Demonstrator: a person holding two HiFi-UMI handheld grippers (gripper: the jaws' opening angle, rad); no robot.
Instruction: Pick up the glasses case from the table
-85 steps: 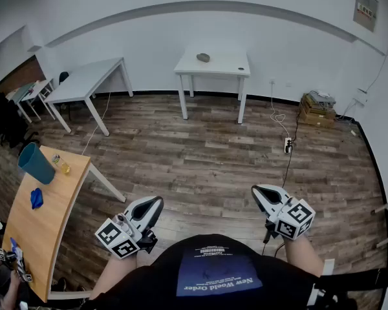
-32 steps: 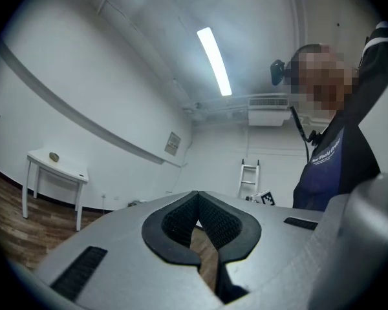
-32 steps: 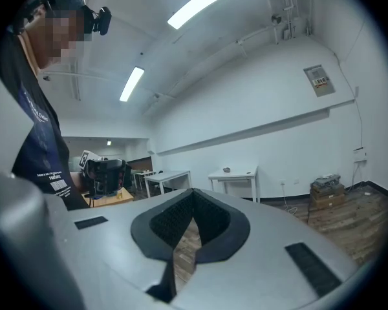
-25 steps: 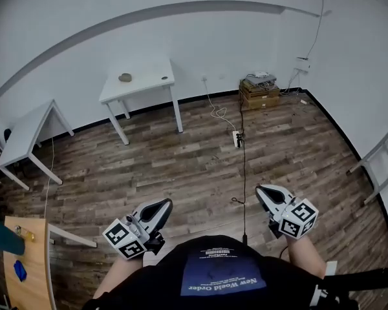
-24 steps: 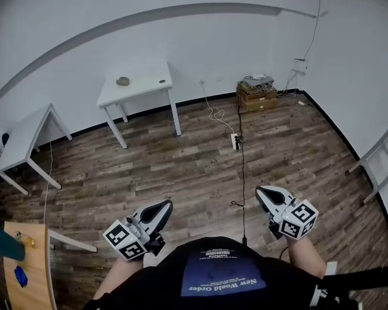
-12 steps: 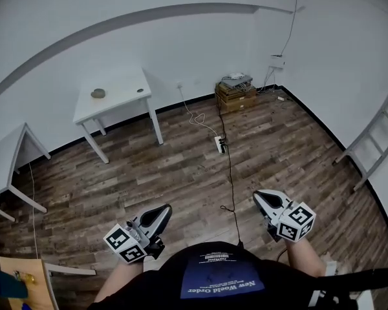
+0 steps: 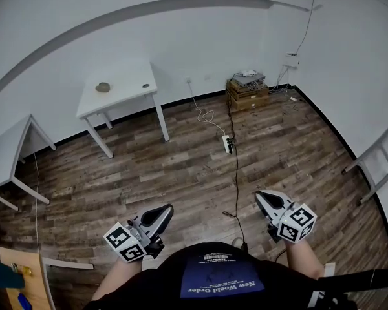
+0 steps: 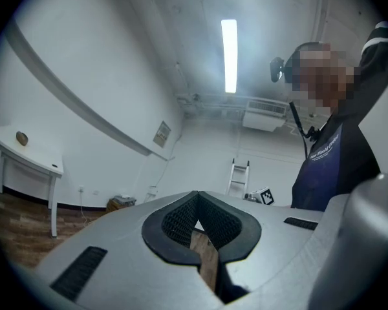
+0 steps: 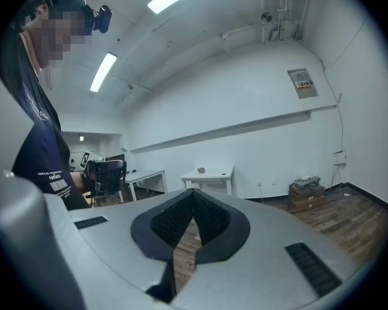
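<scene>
The glasses case (image 7: 103,86) is a small grey-brown oval lying on the far white table (image 7: 126,99), across the wooden floor from me. It also shows as a tiny lump in the left gripper view (image 8: 22,137) and the right gripper view (image 9: 201,170). My left gripper (image 7: 167,209) and right gripper (image 7: 261,196) are held low in front of my body, far from the table. Both are shut with nothing between the jaws, as the left gripper (image 8: 197,196) and the right gripper (image 9: 193,192) each show in their own views.
A small dark disc (image 7: 145,86) lies on the same table. Another white table (image 7: 6,154) stands at the left, and a wooden table corner (image 7: 16,270) is at bottom left. A power strip (image 7: 227,144) with cable crosses the floor. Boxes (image 7: 247,89) sit by the wall, and a ladder (image 7: 381,166) at the right.
The view has swung across the room, so the white table with the case sits further left and the wooden table has slid almost out of frame. Both grippers stay shut and low.
</scene>
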